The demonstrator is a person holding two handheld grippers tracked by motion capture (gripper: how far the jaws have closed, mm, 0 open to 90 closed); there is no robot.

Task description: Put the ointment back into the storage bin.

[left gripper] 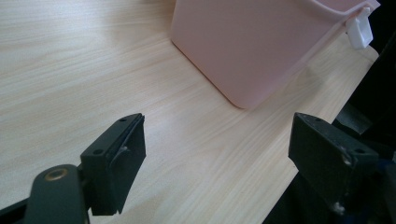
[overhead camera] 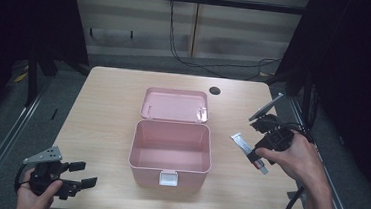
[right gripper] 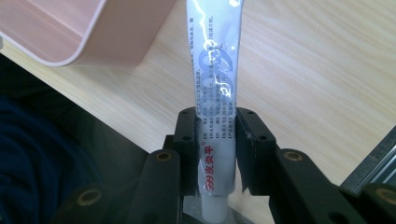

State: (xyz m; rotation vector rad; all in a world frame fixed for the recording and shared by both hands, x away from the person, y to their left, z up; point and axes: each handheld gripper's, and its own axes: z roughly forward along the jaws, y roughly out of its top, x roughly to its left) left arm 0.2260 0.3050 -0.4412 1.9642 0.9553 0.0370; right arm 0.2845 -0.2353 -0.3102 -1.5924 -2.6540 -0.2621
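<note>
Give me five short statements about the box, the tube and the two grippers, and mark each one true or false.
1. The right gripper is shut on the ointment tube. True.
2. The pink box has its lid closed. False: the lid is folded back, open.
3. The left gripper holds the box's white latch. False: its jaws are open, with nothing between them.
4. The tube lies inside the box. False: it is held to the right of the box.
5. The box is empty. True.
</note>
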